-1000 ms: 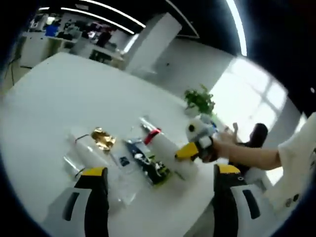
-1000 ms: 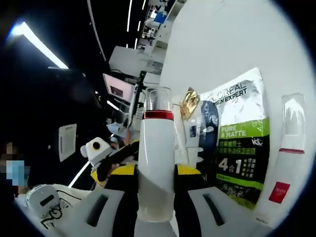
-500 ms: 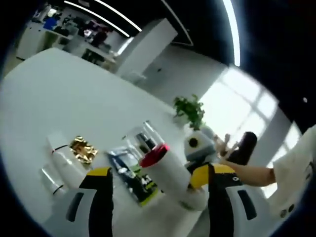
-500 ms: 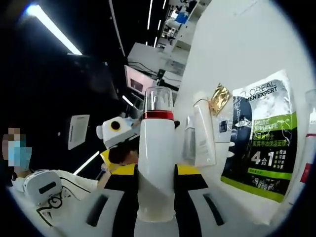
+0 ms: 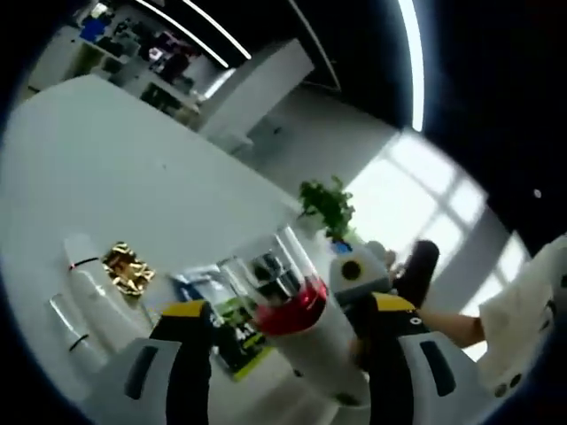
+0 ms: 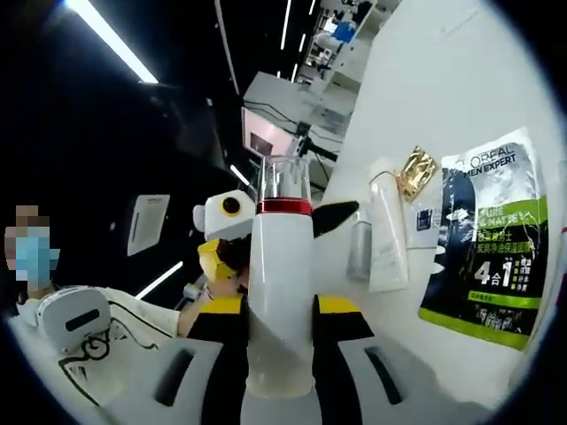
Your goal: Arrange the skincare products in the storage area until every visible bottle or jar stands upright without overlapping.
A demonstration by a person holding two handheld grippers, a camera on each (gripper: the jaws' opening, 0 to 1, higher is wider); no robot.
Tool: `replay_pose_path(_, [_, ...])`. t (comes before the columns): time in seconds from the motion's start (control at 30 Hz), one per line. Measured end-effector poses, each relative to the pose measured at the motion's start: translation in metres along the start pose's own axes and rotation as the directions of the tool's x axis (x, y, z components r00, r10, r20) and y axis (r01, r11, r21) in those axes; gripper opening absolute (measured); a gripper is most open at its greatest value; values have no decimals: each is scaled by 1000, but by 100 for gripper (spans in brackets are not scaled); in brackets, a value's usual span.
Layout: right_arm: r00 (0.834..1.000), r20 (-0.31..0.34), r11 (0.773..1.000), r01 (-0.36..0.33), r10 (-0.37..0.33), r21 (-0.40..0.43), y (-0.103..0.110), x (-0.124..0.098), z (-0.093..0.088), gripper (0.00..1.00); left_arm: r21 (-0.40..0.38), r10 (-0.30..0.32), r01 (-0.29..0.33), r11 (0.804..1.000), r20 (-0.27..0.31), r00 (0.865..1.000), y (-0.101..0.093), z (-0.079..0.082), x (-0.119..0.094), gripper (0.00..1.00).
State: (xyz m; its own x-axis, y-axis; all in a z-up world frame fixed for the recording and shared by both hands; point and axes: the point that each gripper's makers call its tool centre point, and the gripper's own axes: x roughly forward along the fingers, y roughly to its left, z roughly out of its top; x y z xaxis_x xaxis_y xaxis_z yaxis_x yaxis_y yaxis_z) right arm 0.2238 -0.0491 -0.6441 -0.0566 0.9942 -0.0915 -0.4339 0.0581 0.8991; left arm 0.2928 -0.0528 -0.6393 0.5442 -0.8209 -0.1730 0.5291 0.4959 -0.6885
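One white bottle (image 6: 281,292) with a red collar and a clear cap is clamped between the jaws of the right gripper (image 6: 280,332); the yellow-tipped jaws press against its lower body on both sides, and the bottle runs straight up the middle of the right gripper view, lifted off the white table (image 6: 443,80). In the left gripper view the same bottle (image 5: 306,323) appears between the jaws of the left gripper (image 5: 288,332), capped end toward the camera. The jaws stand apart on either side of the bottle, and contact with it cannot be determined. On the table lie one flat sachet pack (image 6: 487,235) printed black, white and green, one gold foil item (image 6: 416,171), one white tube (image 6: 385,235) lying flat just beside the pack, and one small clear bottle (image 6: 359,252) next to the tube. The gold item touches the tube's far end. One potted plant (image 5: 326,205) stands at the table's far edge.
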Motion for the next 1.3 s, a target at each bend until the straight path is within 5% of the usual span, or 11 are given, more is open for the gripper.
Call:
replay_pose_path(0.1, [1000,6,1000,-10,10,-10,5,1,0,26,3,-46,46,999,50,998,-7,7,2,55])
replay_pose_path(0.27, [999,31,1000,-6,6,-25,6,-2,5,26,6,-85,84,996,57,995,-18,7,5,46])
replay_pose_path(0.4, [999,30,999,-9,11,-46,8,-5,2,26,-58,-133,133,989,7,991,-33,-1,8,38])
replay_pose_path(0.47, [1000,24,998,-13,14,-54,10,-6,0,26,-17,-140,141,990,15,990,-33,0,10,38])
replay_pose_path(0.8, [999,9,992,44,-43,-115,1,-13,-9,26,-62,-152,149,987,-40,988,-42,-15,19,35])
replay_pose_path(1.3, [993,-13,942,104,-113,-319,-3,-29,-21,27,108,-179,190,976,-103,979,-59,-24,27,31])
